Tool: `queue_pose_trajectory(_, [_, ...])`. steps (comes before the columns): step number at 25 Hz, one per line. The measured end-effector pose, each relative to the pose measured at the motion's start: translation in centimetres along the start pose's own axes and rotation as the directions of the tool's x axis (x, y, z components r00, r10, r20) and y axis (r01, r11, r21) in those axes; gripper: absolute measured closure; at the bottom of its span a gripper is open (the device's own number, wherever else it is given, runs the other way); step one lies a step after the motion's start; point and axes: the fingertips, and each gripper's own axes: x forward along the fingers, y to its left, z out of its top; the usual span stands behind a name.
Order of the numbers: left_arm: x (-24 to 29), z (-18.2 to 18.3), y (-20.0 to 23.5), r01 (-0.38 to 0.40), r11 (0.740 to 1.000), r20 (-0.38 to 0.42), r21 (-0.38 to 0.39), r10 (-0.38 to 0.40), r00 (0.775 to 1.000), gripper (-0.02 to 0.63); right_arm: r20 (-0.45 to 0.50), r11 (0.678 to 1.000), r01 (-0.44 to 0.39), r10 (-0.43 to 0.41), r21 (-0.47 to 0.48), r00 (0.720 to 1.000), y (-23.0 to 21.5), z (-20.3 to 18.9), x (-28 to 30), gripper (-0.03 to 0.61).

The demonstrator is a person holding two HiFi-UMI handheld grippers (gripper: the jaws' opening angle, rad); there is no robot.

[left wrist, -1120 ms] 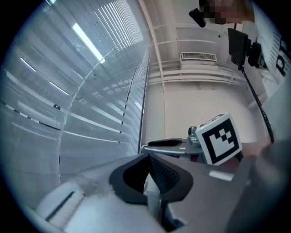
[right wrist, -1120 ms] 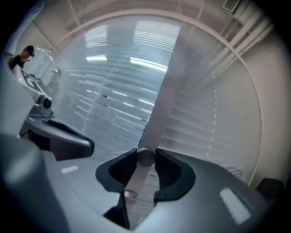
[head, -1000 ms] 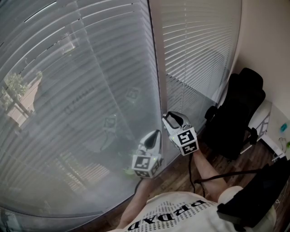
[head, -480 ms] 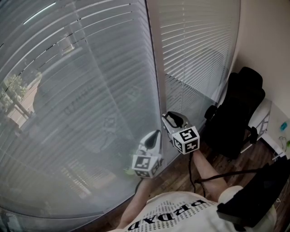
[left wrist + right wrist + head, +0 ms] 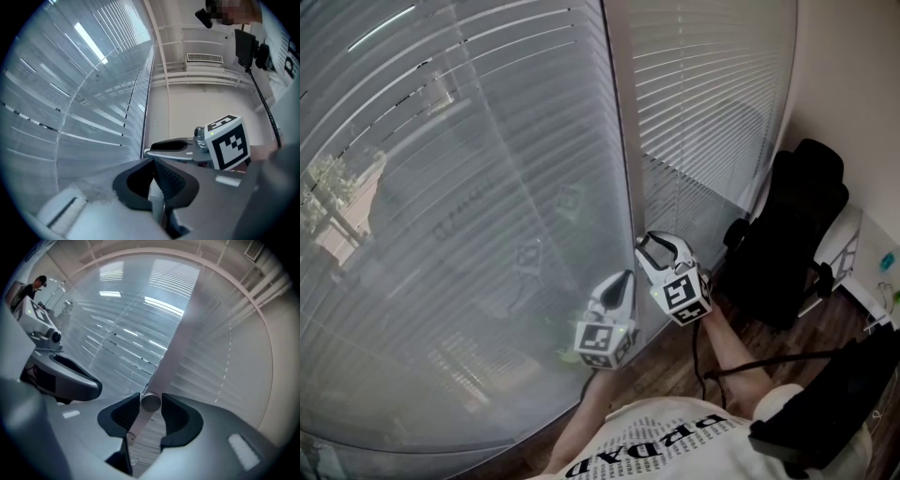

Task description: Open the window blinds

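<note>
Pale slatted blinds cover the big left window [image 5: 469, 187] and the narrower right window [image 5: 712, 94], with a white frame post [image 5: 623, 141] between them. Both grippers point at the foot of that post. My right gripper [image 5: 649, 246] [image 5: 151, 404] has the blind's thin tilt wand [image 5: 136, 426] between its pads; its jaws have just been opening, and the pads stand beside the wand's round end without squeezing it. My left gripper [image 5: 623, 277] [image 5: 153, 161] sits just left of it with its pads together. A pale sliver shows low in their seam; I cannot tell what it is.
A black office chair [image 5: 797, 225] stands right of the grippers, close to the right window. A white desk edge [image 5: 872, 272] shows at the far right. Black cables [image 5: 769, 366] run across the wooden floor [image 5: 675, 361] by my legs.
The right gripper has rolled about its own axis, its marker cube turning one way and then back the other. The left gripper has stayed put. The slats look much the same.
</note>
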Motion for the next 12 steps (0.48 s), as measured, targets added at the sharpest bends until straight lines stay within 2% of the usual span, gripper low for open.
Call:
queue_pose_trajectory(6, [0.07,-0.01,0.13,-0.002,1.0,-0.001,0.001,0.002,1.0,0.62,-0.033,0.993,0.015,-0.019,-0.121,0.999,0.23,-0.52,0.79,0.426])
queue_pose_trajectory(12, [0.01,0.0,0.42,-0.008,1.0,0.001,0.002,0.008,1.0,0.62,-0.02,0.993,0.011,-0.013,-0.12,1.0,0.06,-0.58,0.77,0.445])
